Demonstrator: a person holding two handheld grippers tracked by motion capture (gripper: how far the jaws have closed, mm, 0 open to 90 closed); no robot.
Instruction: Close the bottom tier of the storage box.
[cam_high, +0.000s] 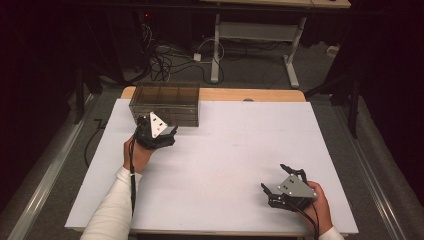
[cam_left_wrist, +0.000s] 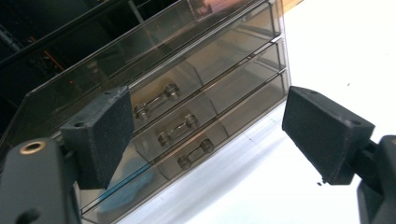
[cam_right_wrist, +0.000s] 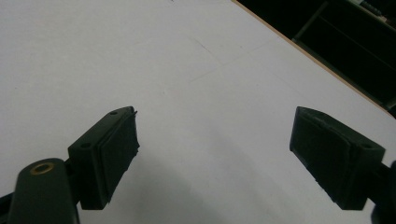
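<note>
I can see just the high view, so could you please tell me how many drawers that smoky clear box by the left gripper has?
Observer: The drawer box has three drawers, each with a metal handle; the left gripper faces them, jaws open.
Operator: Thank you. Is anything inside?
Observer: Something blue lies in the lowest drawer; I cannot tell what.
Operator: And the right gripper?
Observer: The right gripper is open over the bare white table.
</note>
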